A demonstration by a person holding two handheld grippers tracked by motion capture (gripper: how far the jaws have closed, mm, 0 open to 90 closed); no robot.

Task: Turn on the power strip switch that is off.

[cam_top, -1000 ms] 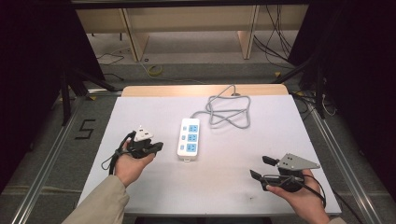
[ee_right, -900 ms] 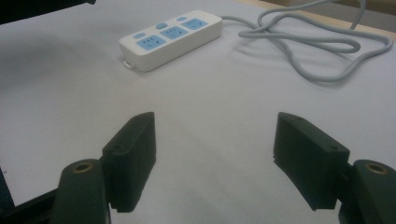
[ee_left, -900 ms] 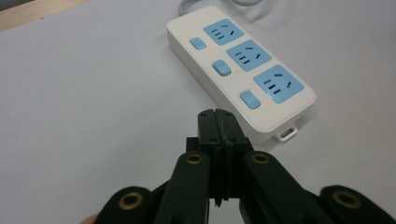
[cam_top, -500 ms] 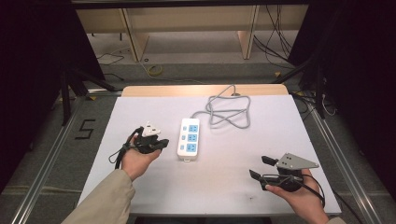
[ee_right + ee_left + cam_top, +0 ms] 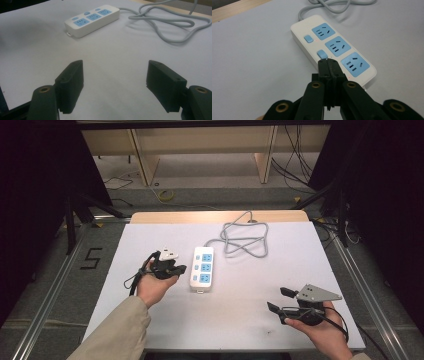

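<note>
A white power strip (image 5: 202, 266) with three blue sockets lies mid-table, and its grey cable (image 5: 245, 240) loops away behind it. My left gripper (image 5: 181, 268) sits just left of the strip, jaws shut with nothing between them. In the left gripper view its tips (image 5: 328, 62) hover by the strip's (image 5: 337, 45) middle blue switch (image 5: 321, 53); I cannot tell if they touch. My right gripper (image 5: 276, 300) rests near the front right of the table, open and empty. In the right gripper view it (image 5: 115, 75) faces the strip (image 5: 92, 17) and the cable (image 5: 170, 25) from a distance.
The white table top (image 5: 310, 260) ends in a wooden strip (image 5: 165, 216) at the back. Metal rails run along both sides on the floor, with a "5" marked (image 5: 91, 258) at the left. Wooden shelving legs and loose cables lie beyond the table.
My left gripper has moved right and a little forward, up to the power strip's left side. The right gripper has stayed put and open.
</note>
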